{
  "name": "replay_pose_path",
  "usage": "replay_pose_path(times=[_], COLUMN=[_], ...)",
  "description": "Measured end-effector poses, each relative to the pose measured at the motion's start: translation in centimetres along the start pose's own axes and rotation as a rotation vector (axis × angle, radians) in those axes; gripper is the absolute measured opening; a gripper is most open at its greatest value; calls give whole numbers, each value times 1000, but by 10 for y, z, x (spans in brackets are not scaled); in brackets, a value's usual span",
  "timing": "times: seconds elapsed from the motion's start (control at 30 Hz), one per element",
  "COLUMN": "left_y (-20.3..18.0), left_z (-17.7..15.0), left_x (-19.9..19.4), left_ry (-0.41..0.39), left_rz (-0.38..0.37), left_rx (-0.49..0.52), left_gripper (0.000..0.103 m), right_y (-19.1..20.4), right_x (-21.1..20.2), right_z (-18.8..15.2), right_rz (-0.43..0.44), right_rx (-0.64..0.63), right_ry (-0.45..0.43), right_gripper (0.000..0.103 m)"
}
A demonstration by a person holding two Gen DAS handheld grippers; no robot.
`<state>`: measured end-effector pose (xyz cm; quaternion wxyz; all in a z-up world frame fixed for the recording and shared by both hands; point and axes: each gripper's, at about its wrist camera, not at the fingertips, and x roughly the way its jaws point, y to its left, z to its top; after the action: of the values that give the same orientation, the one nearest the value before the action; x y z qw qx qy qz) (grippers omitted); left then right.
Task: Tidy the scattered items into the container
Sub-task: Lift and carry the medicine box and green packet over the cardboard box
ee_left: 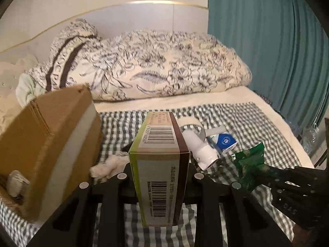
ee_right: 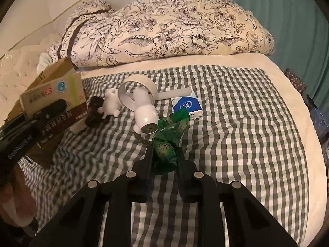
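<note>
Left hand-held gripper (ee_left: 159, 173) pinches carton (ee_left: 159, 164) above the bed (ee_left: 257, 119), beside cardboard box (ee_left: 47, 144). Right hand-held gripper (ee_right: 164, 154) pinches green packet (ee_right: 166, 144). Carry both over the box opening, keep carton level, let go low; crinkly packet may slip.
</note>
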<state>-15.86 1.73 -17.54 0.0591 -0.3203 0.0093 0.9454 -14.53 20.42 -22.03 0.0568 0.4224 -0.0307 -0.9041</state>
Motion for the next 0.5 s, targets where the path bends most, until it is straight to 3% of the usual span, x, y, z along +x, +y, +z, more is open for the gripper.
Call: replay_pose_path(times=[0.2, 0.5], left_y=[10, 19], left_z=[4, 9], left_x=[-49, -93], left_ry=[-55, -98], left_rz=[-6, 5], left_rx=[-10, -23], left_gripper=[27, 27], right_y=[-2, 9], right_x=[-23, -70], right_z=[-7, -7], right_rz=[26, 26], right_rx=[23, 11], right_ry=[-25, -101], right_gripper=[19, 19])
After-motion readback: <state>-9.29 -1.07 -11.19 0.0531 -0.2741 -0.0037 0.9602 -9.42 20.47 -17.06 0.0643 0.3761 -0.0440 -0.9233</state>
